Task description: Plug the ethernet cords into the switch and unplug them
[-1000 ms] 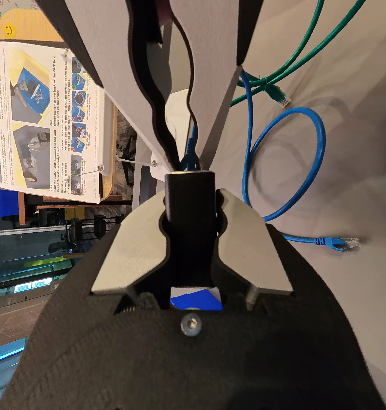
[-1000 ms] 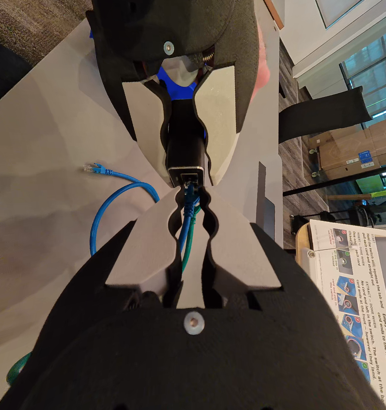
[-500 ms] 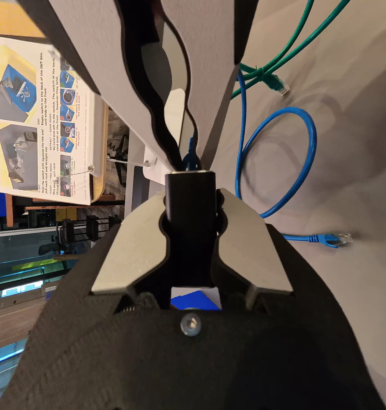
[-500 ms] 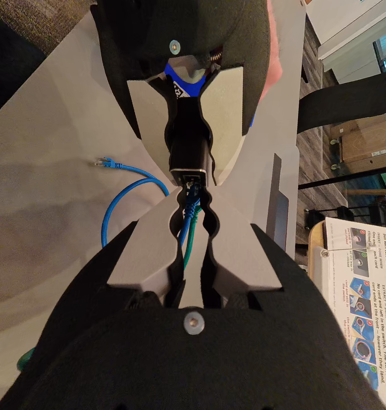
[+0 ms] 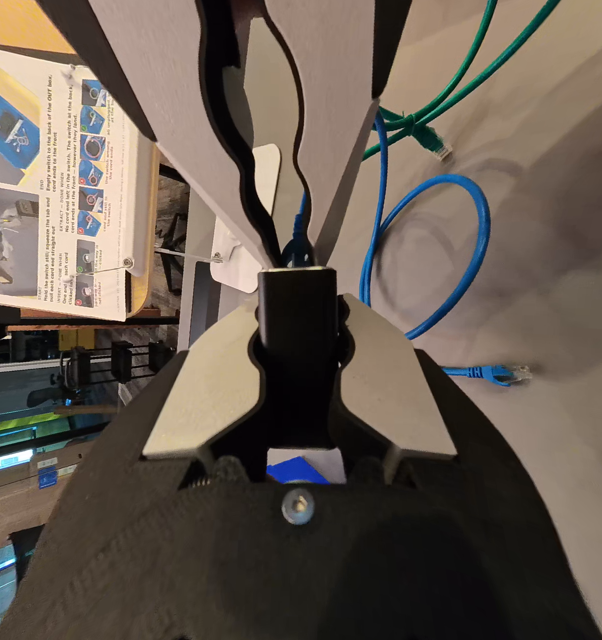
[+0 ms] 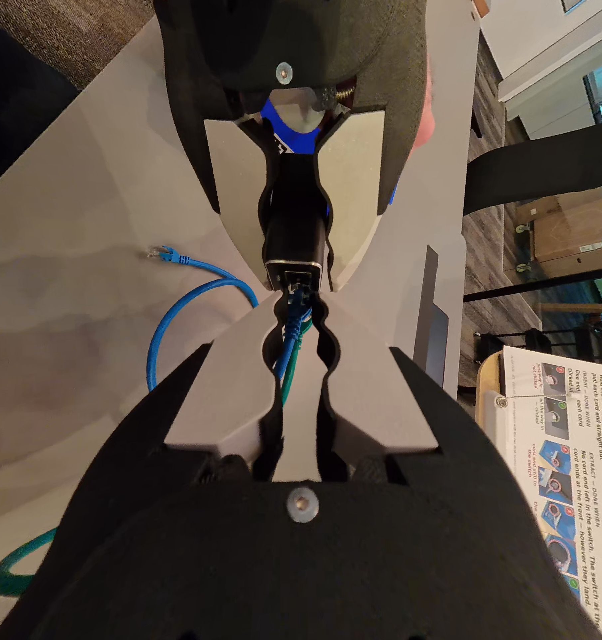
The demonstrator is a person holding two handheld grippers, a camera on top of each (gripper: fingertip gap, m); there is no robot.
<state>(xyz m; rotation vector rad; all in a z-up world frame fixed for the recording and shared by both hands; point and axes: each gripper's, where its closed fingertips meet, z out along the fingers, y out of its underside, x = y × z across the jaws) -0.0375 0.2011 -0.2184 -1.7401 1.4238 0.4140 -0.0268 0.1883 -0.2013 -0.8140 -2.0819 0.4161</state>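
My left gripper (image 5: 298, 304) is shut on the black switch (image 5: 298, 346) and holds it above the grey table (image 5: 552, 277), port end facing the right gripper. The switch also shows in the right wrist view (image 6: 294, 225). My right gripper (image 6: 299, 298) is closed around the plug of the blue cord (image 6: 161, 332), which sits at the switch's port. The blue cord loops on the table (image 5: 479, 225), its free plug (image 5: 500, 374) lying loose. The green cord (image 5: 466, 79) lies beyond, its plug (image 5: 434, 145) loose, and passes under the right gripper (image 6: 289, 374).
An illustrated instruction sheet on a wooden board (image 5: 50, 190) stands past the table edge, also in the right wrist view (image 6: 569, 433). A black chair (image 6: 535, 173) and cardboard boxes (image 6: 569, 235) are on the floor beyond. A hand (image 6: 426, 128) holds the left gripper. Less than 4 cm separates the two grippers' tips.
Both grippers have shifted slightly together, still facing each other. The blue plug stays at the switch's port. The loose cords on the table have not moved.
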